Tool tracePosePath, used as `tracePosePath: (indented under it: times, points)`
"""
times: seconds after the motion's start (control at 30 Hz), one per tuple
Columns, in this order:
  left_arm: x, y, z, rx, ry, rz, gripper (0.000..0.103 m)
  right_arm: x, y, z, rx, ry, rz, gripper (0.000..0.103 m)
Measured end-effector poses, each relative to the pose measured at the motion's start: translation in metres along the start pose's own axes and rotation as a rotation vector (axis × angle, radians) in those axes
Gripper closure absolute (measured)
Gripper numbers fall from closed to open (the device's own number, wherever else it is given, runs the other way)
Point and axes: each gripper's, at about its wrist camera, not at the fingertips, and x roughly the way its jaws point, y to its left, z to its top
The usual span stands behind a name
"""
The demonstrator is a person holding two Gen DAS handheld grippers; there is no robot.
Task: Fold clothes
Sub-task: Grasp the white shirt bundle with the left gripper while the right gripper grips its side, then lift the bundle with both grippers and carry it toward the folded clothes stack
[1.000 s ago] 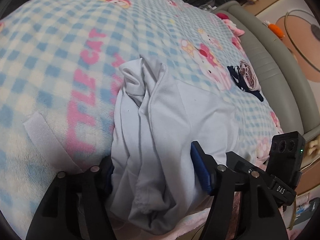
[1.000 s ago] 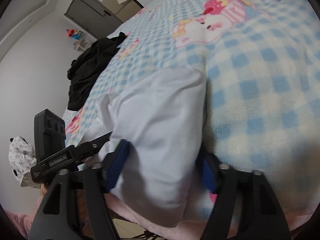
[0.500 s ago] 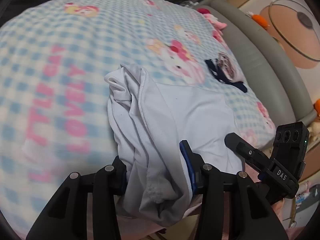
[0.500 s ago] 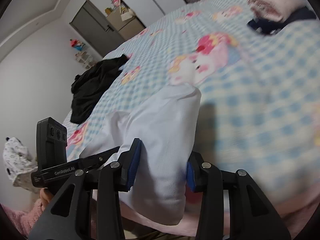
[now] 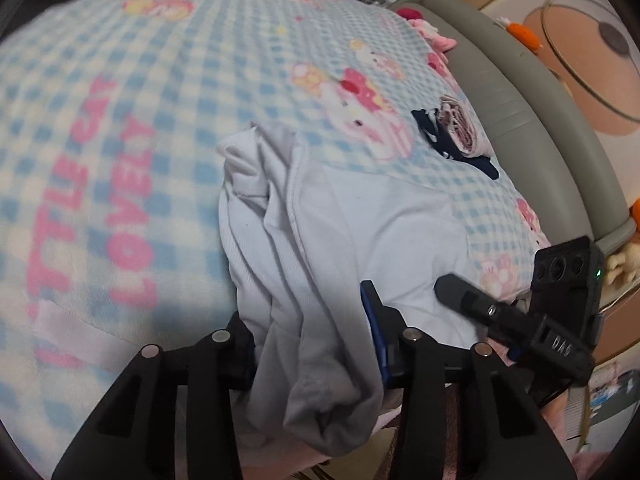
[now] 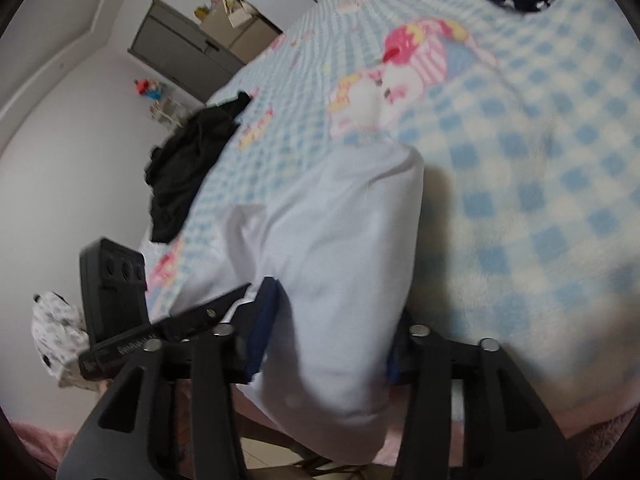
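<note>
A pale white garment [image 5: 360,232] lies bunched at the near edge of a blue-checked blanket [image 5: 120,120], its lower hem hanging over the edge. My left gripper [image 5: 312,332] has the crumpled left part of the cloth between its blue pads, and its jaws are closing on it. In the right wrist view, the same garment [image 6: 340,220] runs smoother, and my right gripper [image 6: 330,336] is shut on its right part. Each gripper shows in the other's view, close beside it along the hem.
A rolled pinkish item on a navy piece [image 5: 460,128] lies on the blanket to the right, near the grey padded bed frame [image 5: 520,120]. Black clothes [image 6: 192,160] are heaped at the bed's far left edge. A grey cabinet [image 6: 180,48] stands against the wall.
Both grippers' jaws have narrowed onto the white garment and lifted its near edge slightly, bunching the cloth between the pads. The two grippers now sit closer together.
</note>
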Motion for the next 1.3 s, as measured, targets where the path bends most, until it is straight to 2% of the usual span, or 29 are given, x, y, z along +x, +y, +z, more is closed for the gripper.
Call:
tracePosePath:
  times: [0.2, 0.33, 0.53, 0.67, 0.73, 0.83, 0.93, 0.97, 1.0, 1.03, 1.07, 1.13, 1.2, 1.3]
  points:
    - [-0.002, -0.055, 0.042, 0.085, -0.050, -0.048, 0.063, -0.044, 0.010, 0.042, -0.032, -0.094, -0.003, 0.063]
    - [0.025, -0.109, 0.089, 0.133, -0.065, -0.083, 0.063, -0.077, -0.010, 0.102, -0.045, -0.124, -0.038, 0.063]
    - [0.089, -0.200, 0.172, 0.133, -0.082, -0.138, 0.064, -0.122, -0.055, 0.213, -0.068, -0.163, -0.148, 0.061]
    - [0.135, -0.259, 0.224, 0.135, -0.112, -0.161, 0.063, -0.154, -0.103, 0.289, -0.030, -0.196, -0.162, 0.060]
    - [0.158, -0.282, 0.244, 0.135, -0.127, -0.170, 0.062, -0.168, -0.126, 0.317, -0.026, -0.217, -0.177, 0.054]
    - [0.201, -0.300, 0.257, 0.130, -0.122, -0.126, 0.062, -0.175, -0.158, 0.349, -0.028, -0.252, -0.221, 0.050]
    - [0.248, -0.297, 0.252, 0.107, -0.069, -0.058, 0.062, -0.151, -0.201, 0.351, 0.042, -0.217, -0.325, 0.046]
    - [0.263, -0.291, 0.248, 0.090, -0.042, -0.043, 0.059, -0.141, -0.214, 0.349, 0.068, -0.198, -0.362, 0.045]
    - [0.274, -0.283, 0.244, 0.075, -0.021, -0.040, 0.047, -0.130, -0.228, 0.348, 0.094, -0.180, -0.399, 0.042]
    - [0.278, -0.276, 0.242, 0.054, -0.014, -0.056, 0.028, -0.127, -0.237, 0.345, 0.111, -0.181, -0.391, 0.040]
    - [0.280, -0.268, 0.241, 0.030, -0.011, -0.079, 0.023, -0.129, -0.244, 0.339, 0.131, -0.221, -0.367, 0.040]
    - [0.276, -0.259, 0.244, 0.005, 0.012, -0.125, 0.022, -0.141, -0.247, 0.335, 0.159, -0.278, -0.324, 0.040]
    - [0.257, -0.259, 0.244, 0.026, -0.025, -0.108, 0.022, -0.155, -0.242, 0.335, 0.136, -0.308, -0.367, 0.040]
    - [0.219, -0.267, 0.243, 0.084, -0.175, -0.058, 0.022, -0.182, -0.230, 0.335, 0.076, -0.385, -0.471, 0.040]
